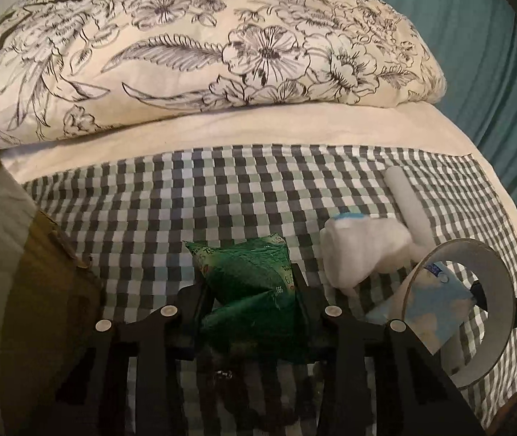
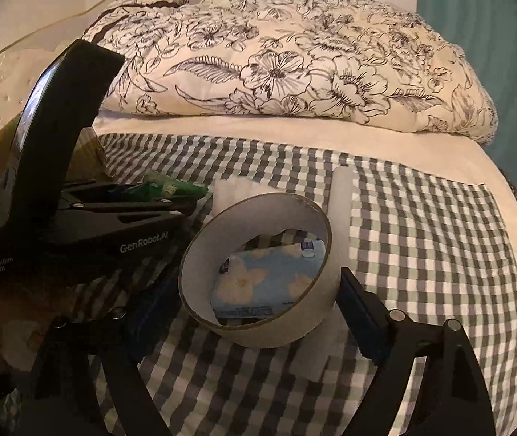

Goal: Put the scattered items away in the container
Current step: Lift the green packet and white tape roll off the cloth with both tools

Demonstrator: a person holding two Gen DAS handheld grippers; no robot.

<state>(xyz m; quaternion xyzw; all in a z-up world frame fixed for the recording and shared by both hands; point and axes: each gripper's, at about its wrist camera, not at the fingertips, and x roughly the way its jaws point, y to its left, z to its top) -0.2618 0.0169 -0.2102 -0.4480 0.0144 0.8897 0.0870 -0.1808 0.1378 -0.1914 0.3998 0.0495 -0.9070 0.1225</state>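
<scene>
My left gripper (image 1: 249, 290) is shut on a green crinkly packet (image 1: 247, 276), held just over the checked cloth (image 1: 149, 200). In the right wrist view the same gripper (image 2: 189, 200) reaches in from the left with the green packet (image 2: 171, 187) at its tips. My right gripper (image 2: 254, 287) is shut on a pale tape roll (image 2: 258, 330), one blue pad on each side, and the roll is tilted up. A blue flowered tissue pack (image 2: 269, 279) shows through the roll's hole. A brown cardboard box (image 1: 40, 290) stands at the left.
A white cotton wad (image 1: 360, 250) and a white tube (image 1: 407, 203) lie on the cloth right of the packet. A flowered quilt (image 1: 204, 47) is piled across the back of the bed. A teal curtain (image 1: 476, 54) hangs at the right, past the mattress edge.
</scene>
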